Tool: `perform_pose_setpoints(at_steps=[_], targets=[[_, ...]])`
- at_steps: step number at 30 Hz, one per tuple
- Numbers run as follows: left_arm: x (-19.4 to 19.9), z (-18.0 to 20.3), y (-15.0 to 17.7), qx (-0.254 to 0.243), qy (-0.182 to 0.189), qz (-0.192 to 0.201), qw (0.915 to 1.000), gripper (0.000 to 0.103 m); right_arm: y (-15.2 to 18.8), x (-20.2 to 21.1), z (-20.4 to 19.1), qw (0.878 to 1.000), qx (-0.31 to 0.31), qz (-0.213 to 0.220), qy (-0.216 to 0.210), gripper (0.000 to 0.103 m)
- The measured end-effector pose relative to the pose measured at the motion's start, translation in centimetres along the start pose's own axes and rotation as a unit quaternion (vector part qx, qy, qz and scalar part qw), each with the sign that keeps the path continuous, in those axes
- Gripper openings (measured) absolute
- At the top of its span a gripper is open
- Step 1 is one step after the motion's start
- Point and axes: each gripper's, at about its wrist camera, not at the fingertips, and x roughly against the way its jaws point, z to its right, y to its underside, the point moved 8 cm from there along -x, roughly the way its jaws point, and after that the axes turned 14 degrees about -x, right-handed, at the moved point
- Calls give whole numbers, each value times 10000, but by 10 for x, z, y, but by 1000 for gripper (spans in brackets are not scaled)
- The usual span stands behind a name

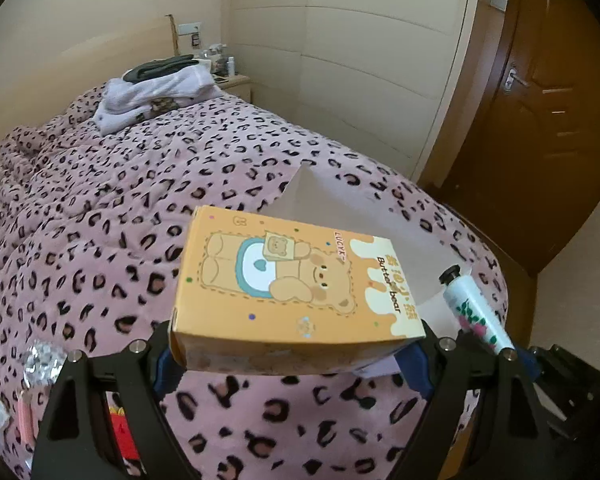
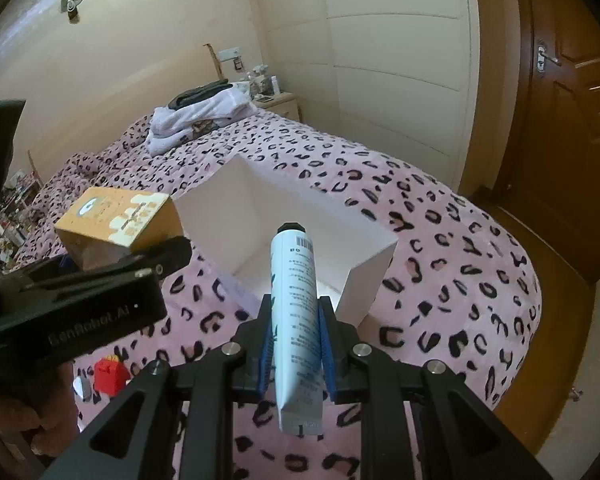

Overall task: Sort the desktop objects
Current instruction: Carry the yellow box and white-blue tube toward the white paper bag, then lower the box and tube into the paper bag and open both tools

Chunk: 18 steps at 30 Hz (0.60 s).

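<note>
My left gripper (image 1: 292, 360) is shut on an orange "Butter bear" carton (image 1: 296, 288), pressing its two short sides and holding it in the air over the bed. My right gripper (image 2: 296, 344) is shut on a white tube (image 2: 296, 300) with a black cap, its blue pads (image 2: 265, 356) squeezing the lower half. An open white box (image 2: 364, 280) stands on the blanket just beyond the tube's cap. The right wrist view shows the carton (image 2: 116, 216) left of that box. The left wrist view has the tube (image 1: 476, 308) at the right, with the white box (image 1: 340, 208) behind the carton.
A pink leopard-print blanket (image 1: 100, 200) covers the bed. A red toy (image 2: 108, 374), a foil wrapper (image 1: 44, 356) and small packets lie near its front left. Folded white clothes (image 2: 204, 116) sit at the far end by a nightstand (image 2: 280, 100). A wooden door (image 2: 572, 120) stands at right.
</note>
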Motion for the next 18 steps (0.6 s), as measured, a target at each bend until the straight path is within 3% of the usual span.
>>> perform_pose_setpoints(at_steps=[10,18], targets=[[-32,7,-44,-210,293,-309,9989,87,-27,-31,-11,9997,56,-135,217,21],[-57,3,-53,-212,265,-564,9978,87,-33,-63,-8,9986,14,-408,349,21]])
